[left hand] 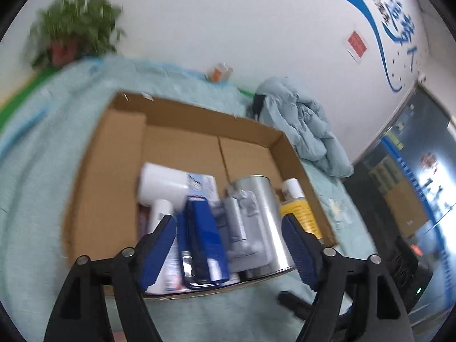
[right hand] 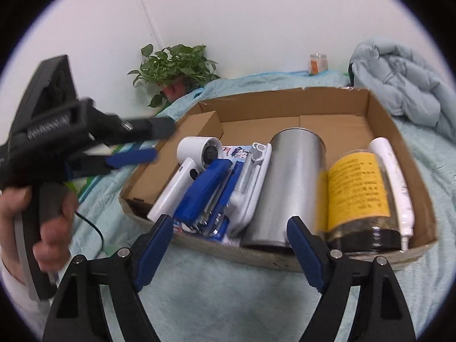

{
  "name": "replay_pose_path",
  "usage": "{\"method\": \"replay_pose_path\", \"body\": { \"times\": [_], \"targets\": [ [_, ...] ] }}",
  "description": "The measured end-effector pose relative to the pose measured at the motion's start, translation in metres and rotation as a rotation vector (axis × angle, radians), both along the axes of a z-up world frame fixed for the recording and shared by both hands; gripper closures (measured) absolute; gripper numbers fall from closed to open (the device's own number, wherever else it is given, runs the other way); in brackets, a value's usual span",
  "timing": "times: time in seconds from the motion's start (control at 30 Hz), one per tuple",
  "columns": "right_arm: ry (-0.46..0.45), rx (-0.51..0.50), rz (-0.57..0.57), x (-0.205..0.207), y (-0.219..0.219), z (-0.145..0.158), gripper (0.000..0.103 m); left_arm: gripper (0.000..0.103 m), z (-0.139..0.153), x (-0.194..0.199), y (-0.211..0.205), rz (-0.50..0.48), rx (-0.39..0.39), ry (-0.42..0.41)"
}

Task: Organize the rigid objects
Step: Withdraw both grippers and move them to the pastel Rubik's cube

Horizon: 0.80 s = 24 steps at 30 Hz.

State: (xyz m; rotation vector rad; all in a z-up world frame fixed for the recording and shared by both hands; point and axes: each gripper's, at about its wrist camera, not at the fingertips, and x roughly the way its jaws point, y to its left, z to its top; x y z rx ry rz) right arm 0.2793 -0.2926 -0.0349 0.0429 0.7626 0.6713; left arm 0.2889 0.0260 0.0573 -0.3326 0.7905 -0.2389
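Both claws held open, nothing between the pads: left claw [left hand: 229, 250], right claw [right hand: 229, 252]. Items packed side by side in a cardboard box [right hand: 399, 131] on a teal-covered bed: hair dryer [right hand: 182, 171], blue stapler [right hand: 205, 191], steel can [right hand: 287, 185], yellow-labelled jar [right hand: 359, 191], white tube [right hand: 393, 182]. Left claw is seen hovering left of the box.

Even, bright indoor light, soft shadows only. Strong fisheye bending, black vignette at corners. Left wrist view motion-smeared: potted plant [left hand: 75, 25] behind cardboard box [left hand: 182, 119] streaked. Right wrist view sharper; glare stripe on steel can [right hand: 287, 182] inside box.
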Motion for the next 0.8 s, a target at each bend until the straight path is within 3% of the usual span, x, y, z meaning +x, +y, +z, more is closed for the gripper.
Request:
{"method": "replay_pose_path", "body": {
  "times": [0.1,0.33,0.43,0.53,0.67,0.8],
  "targets": [
    [-0.033,-0.030,-0.047,-0.008,-0.013,-0.006,0.021,0.023,0.004,-0.029,0.004,0.039,0.117,-0.026],
    [-0.062,-0.002,-0.059,-0.026,-0.019,-0.015,0.020,0.015,-0.032,-0.082,0.044,0.135,0.180,0.073],
    [-0.075,0.032,-0.023,-0.036,-0.016,-0.015,0.019,0.015,-0.065,-0.092,0.058,0.155,0.175,0.197],
    [-0.082,0.170,0.033,-0.056,-0.024,-0.013,0.014,0.015,-0.101,-0.100,0.070,0.159,0.092,0.305],
    [-0.076,0.192,0.094,-0.075,-0.018,-0.019,0.006,0.018,-0.121,-0.105,0.075,0.178,0.016,0.336],
    [-0.049,0.135,0.190,-0.092,-0.002,-0.029,0.006,0.033,-0.125,-0.104,0.058,0.115,-0.014,0.326]
  ]
}}
